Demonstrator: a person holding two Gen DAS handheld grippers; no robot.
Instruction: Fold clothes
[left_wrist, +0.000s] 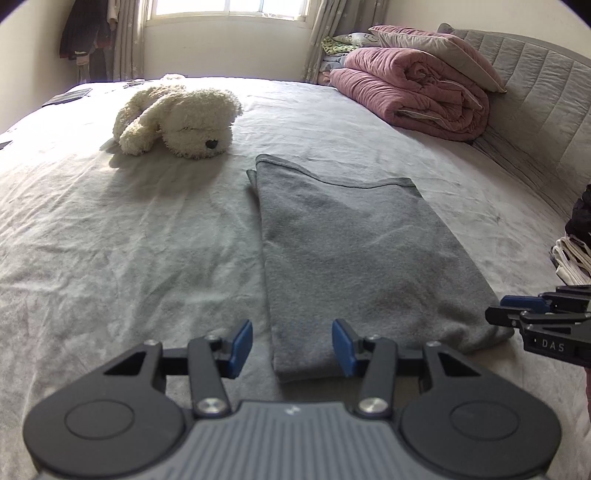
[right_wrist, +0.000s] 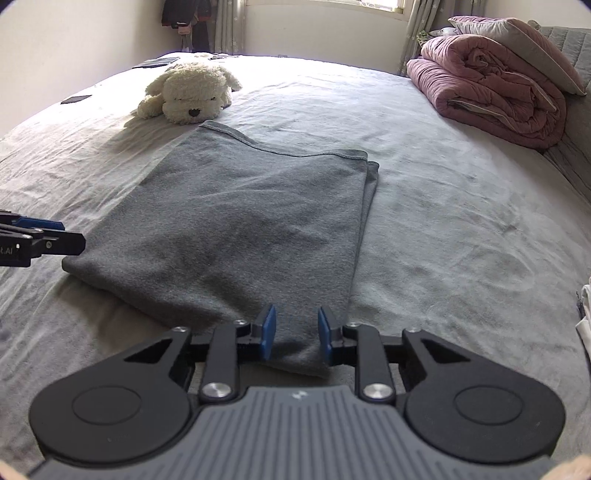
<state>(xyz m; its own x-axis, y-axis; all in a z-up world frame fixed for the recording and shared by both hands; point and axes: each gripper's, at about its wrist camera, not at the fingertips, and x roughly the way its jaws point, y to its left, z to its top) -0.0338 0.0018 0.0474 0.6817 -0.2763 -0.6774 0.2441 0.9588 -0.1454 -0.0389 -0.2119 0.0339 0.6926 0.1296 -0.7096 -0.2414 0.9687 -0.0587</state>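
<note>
A grey cloth (left_wrist: 354, 258) lies folded into a long rectangle on the bed, flat and smooth. My left gripper (left_wrist: 292, 347) hovers at its near left corner with the jaws wide apart; the cloth's left edge runs between the blue pads (left_wrist: 242, 349), which do not touch it. My right gripper (right_wrist: 296, 332) sits over the near right corner of the grey cloth (right_wrist: 236, 229). Its jaws stand narrower, with flat fabric in the gap and no visible pinch. Each gripper shows side-on in the other's view: right gripper (left_wrist: 517, 314), left gripper (right_wrist: 55, 236).
A cream plush dog (left_wrist: 177, 118) lies just beyond the cloth's far end. A rolled pink quilt (left_wrist: 410, 92) and pillows sit at the grey headboard (left_wrist: 546, 122) on the right. Dark flat items (left_wrist: 66, 96) rest at the far left; bags (left_wrist: 572, 254) lie at the right edge.
</note>
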